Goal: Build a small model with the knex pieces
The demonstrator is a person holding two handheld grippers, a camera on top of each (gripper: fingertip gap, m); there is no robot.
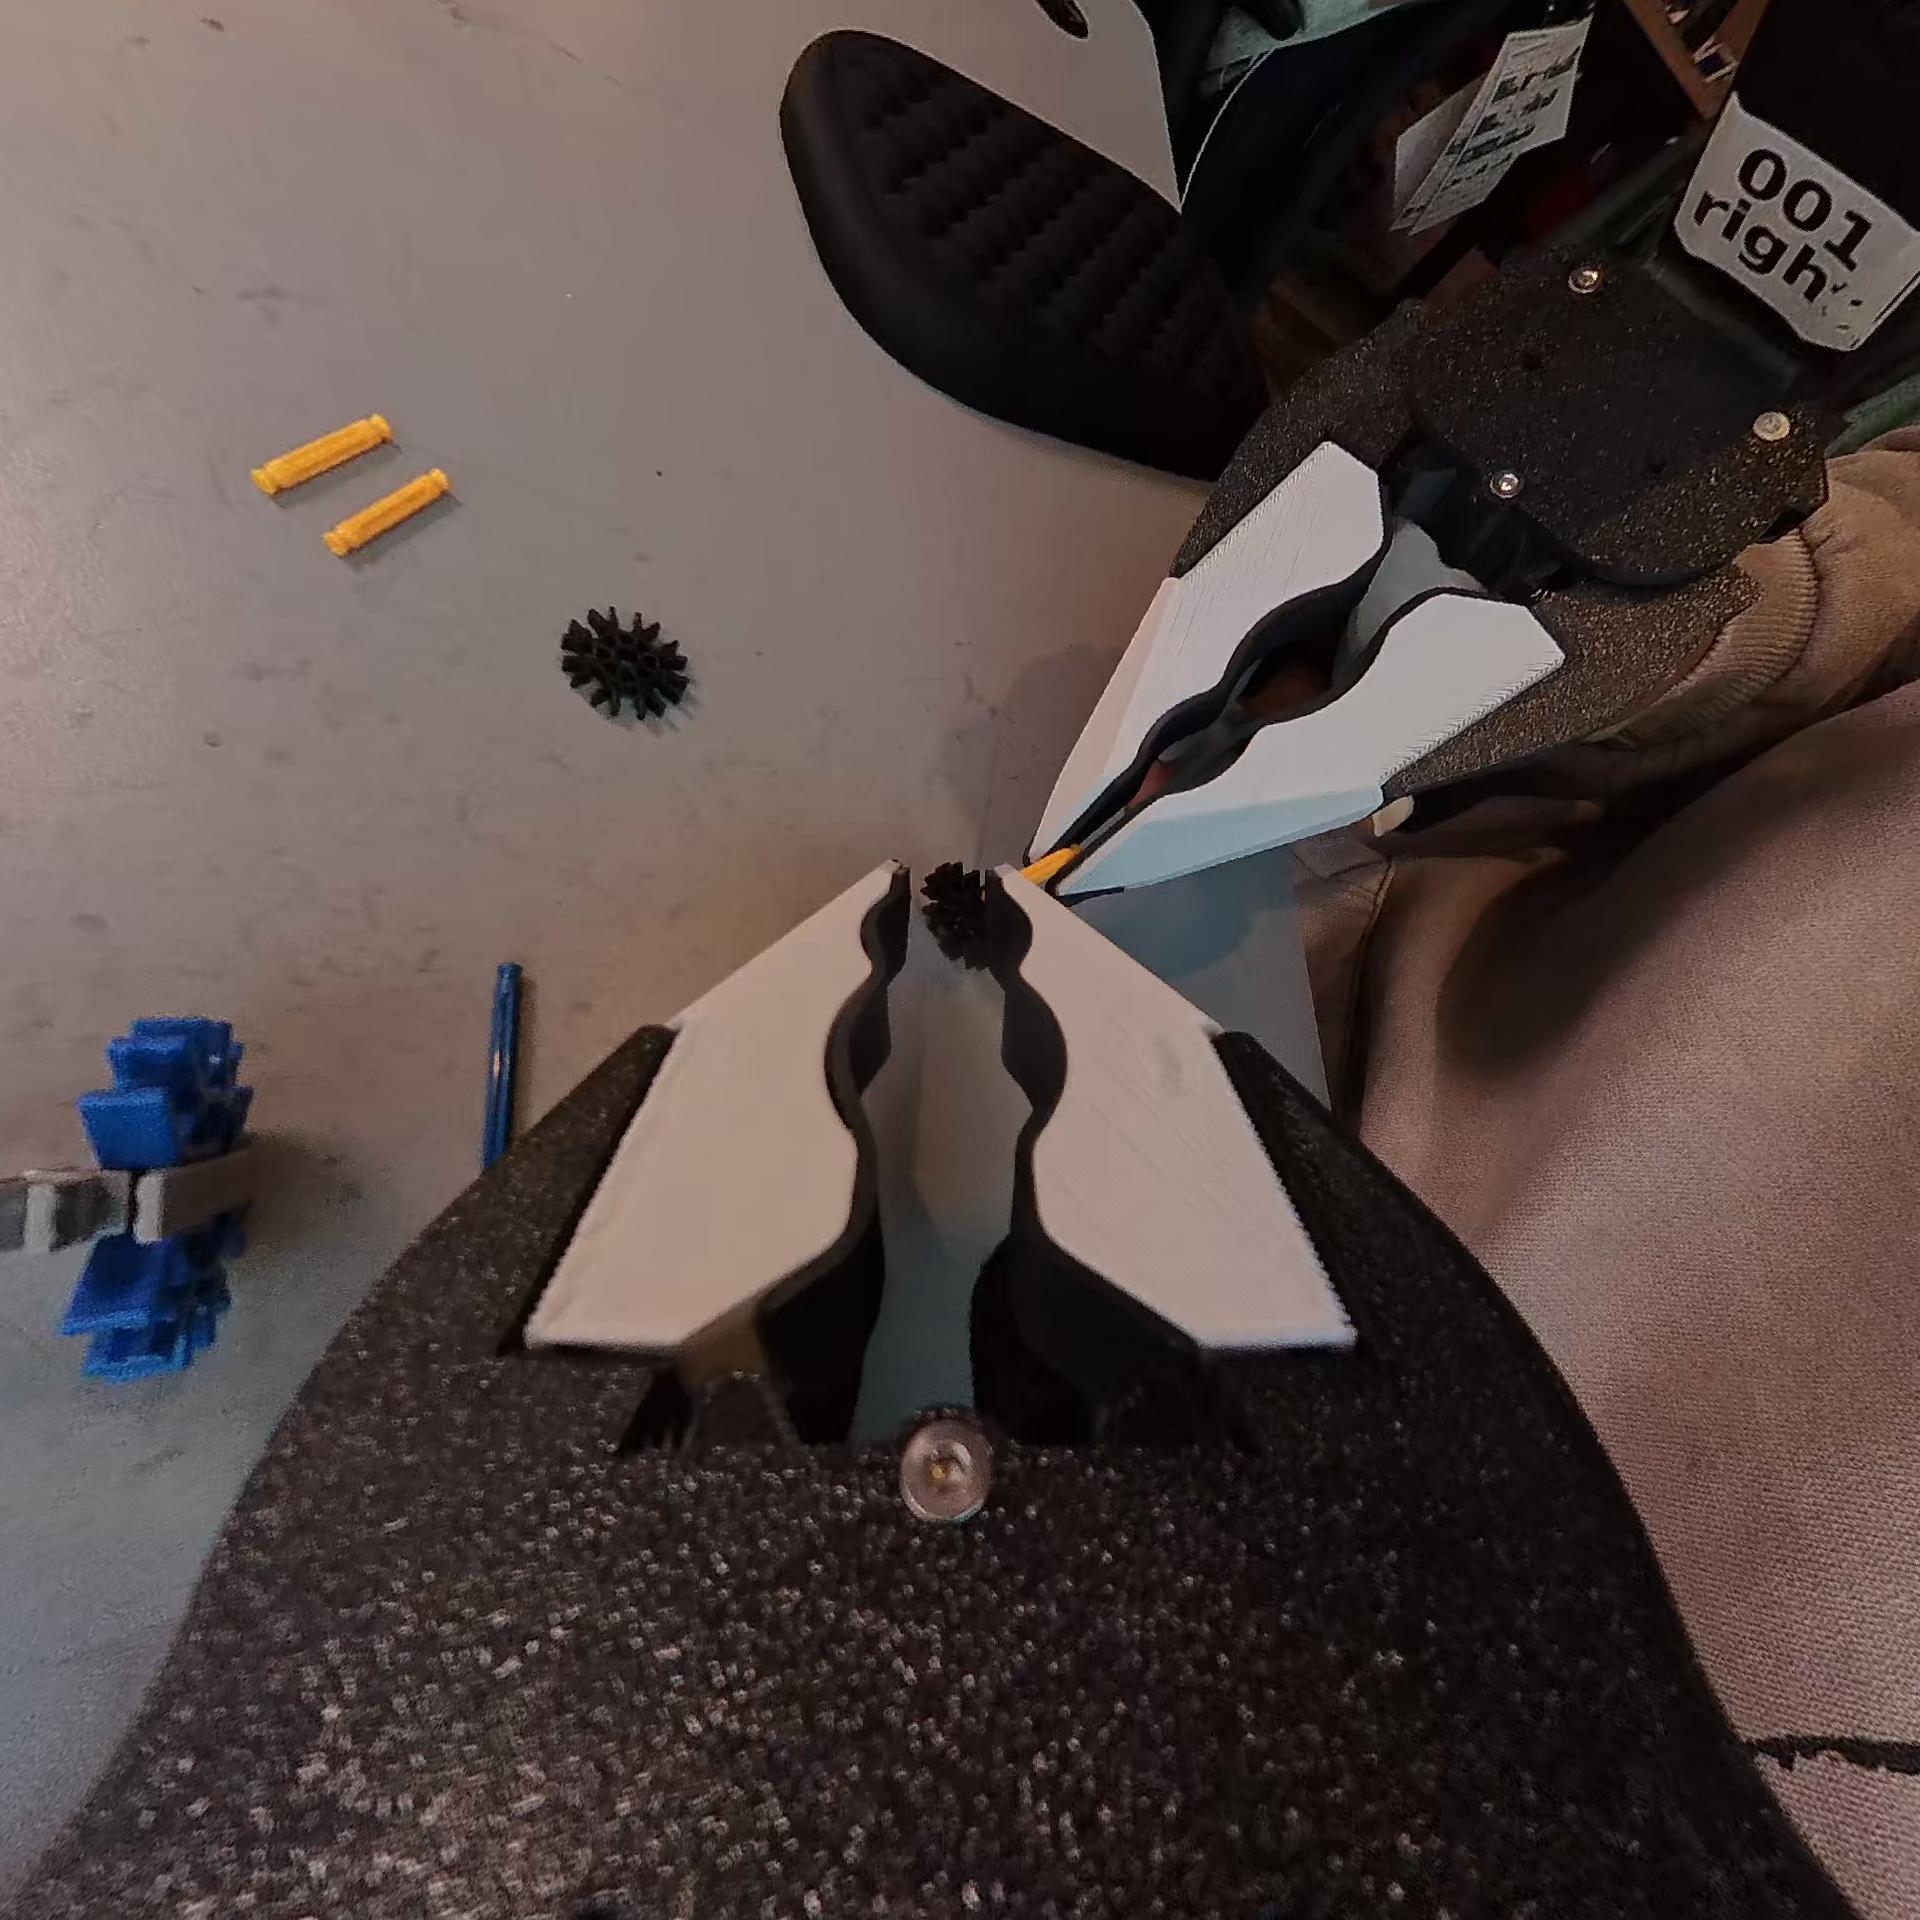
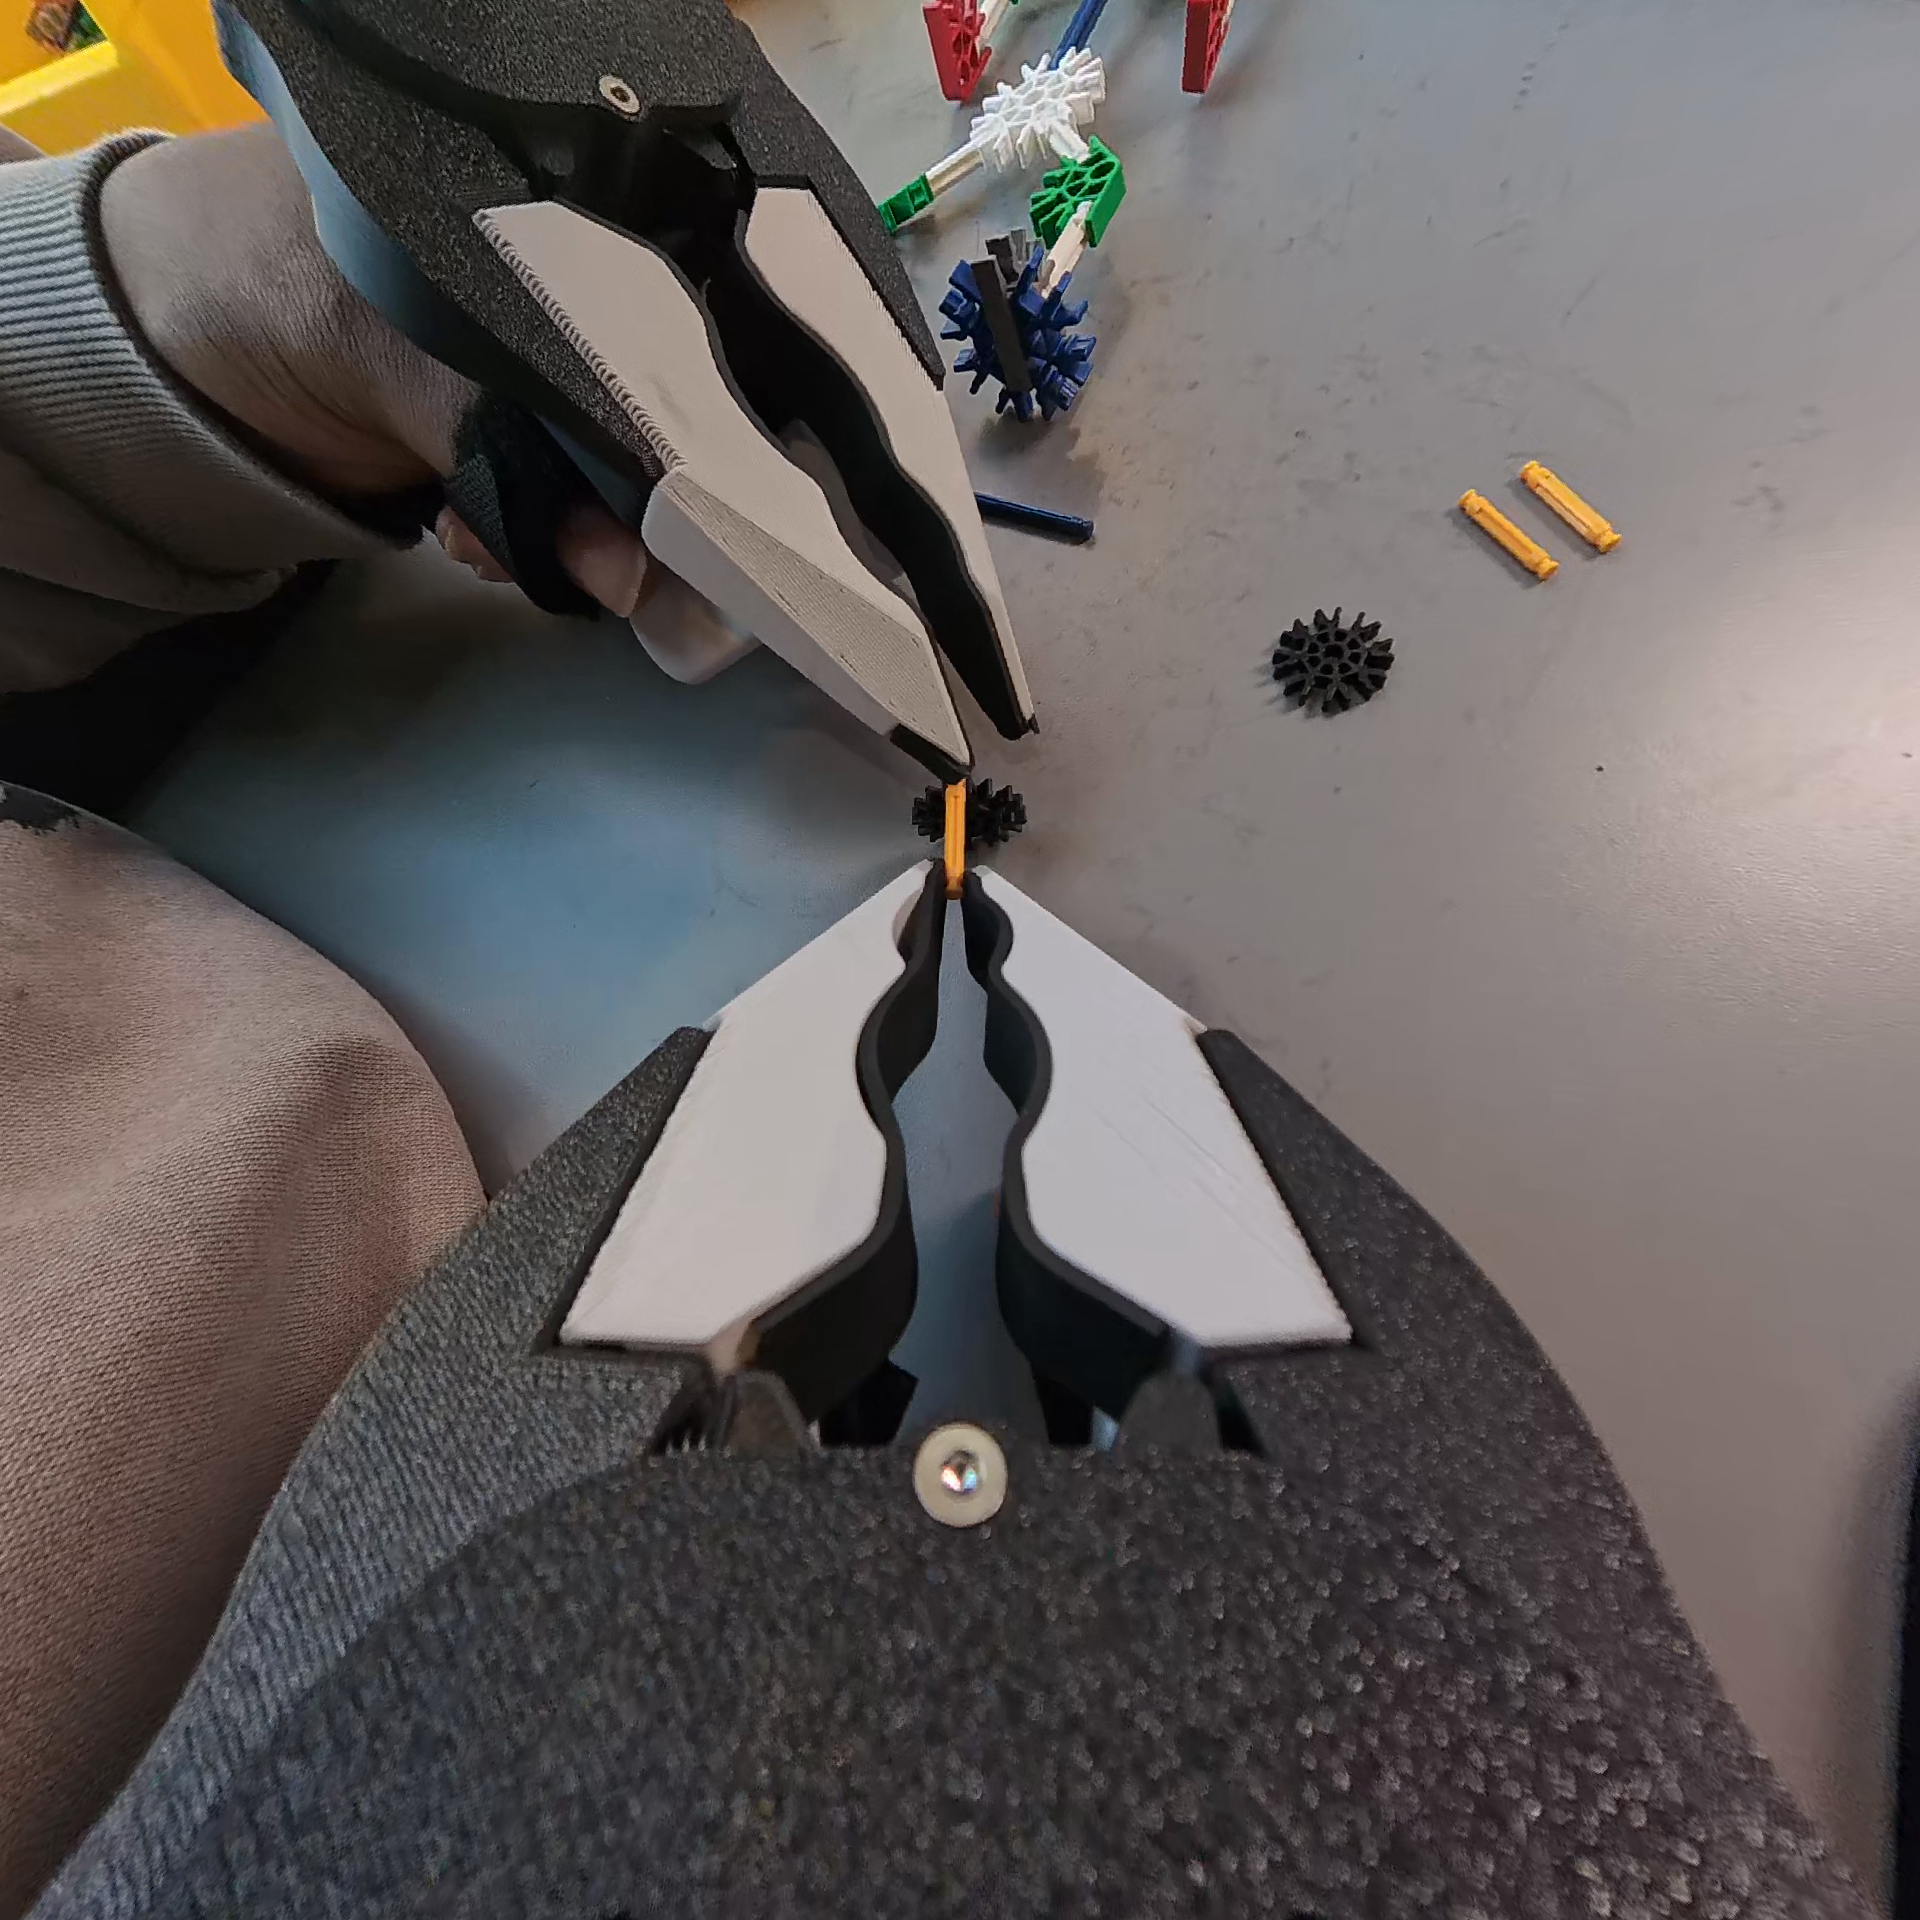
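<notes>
Between the two tips, the left hand-held gripper pinches a small black toothed connector, while the right hand-held gripper is clamped on a short yellow rod touching that connector (seating depth unclear). Beyond the connector on the grey tabletop lie a second black connector and two spare yellow rods. Any misalignment could likely twist the rod out.
</notes>
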